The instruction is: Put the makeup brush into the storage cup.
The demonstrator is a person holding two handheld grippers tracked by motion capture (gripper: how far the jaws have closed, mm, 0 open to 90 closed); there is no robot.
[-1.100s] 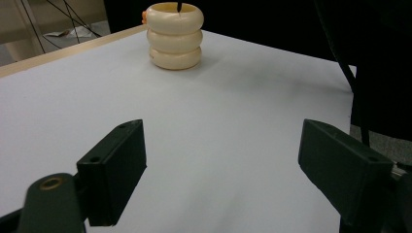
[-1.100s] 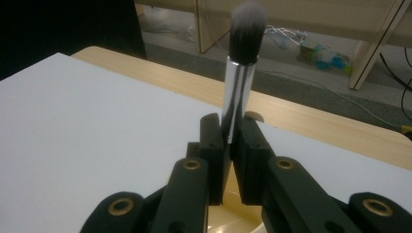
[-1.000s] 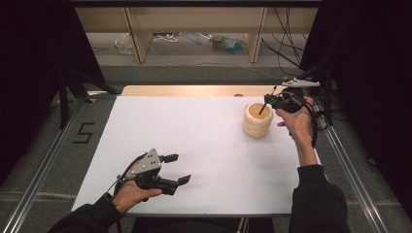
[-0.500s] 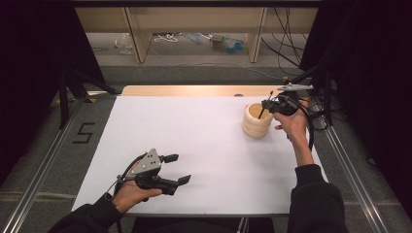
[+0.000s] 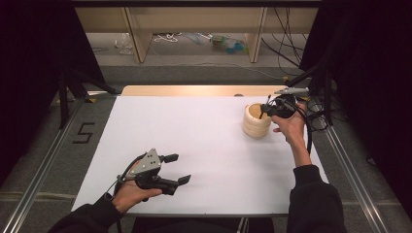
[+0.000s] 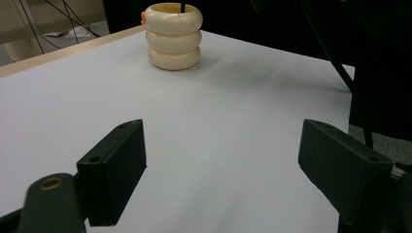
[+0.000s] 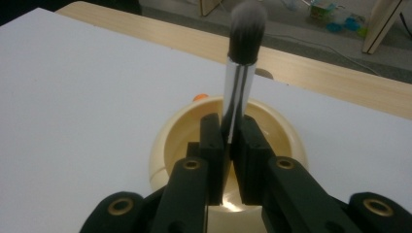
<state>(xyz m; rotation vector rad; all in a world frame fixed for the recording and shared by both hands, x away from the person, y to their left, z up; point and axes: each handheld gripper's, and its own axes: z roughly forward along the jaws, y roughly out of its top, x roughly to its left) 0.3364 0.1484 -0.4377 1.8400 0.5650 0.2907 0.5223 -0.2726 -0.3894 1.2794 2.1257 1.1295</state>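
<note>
You have one brush (image 7: 241, 73) clamped in your right tongs (image 7: 228, 141), over the one cream ribbed cup (image 5: 256, 120). Your left tongs (image 5: 176, 169) rest wide open and empty on the white worktop (image 5: 204, 141).

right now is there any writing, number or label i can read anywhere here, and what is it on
"5" stands in black on the grey floor left of the table.
The holder, the brush, the left gripper and the right gripper bear no readable text.
Packages on the far floor are too small and blurred to read.
</note>
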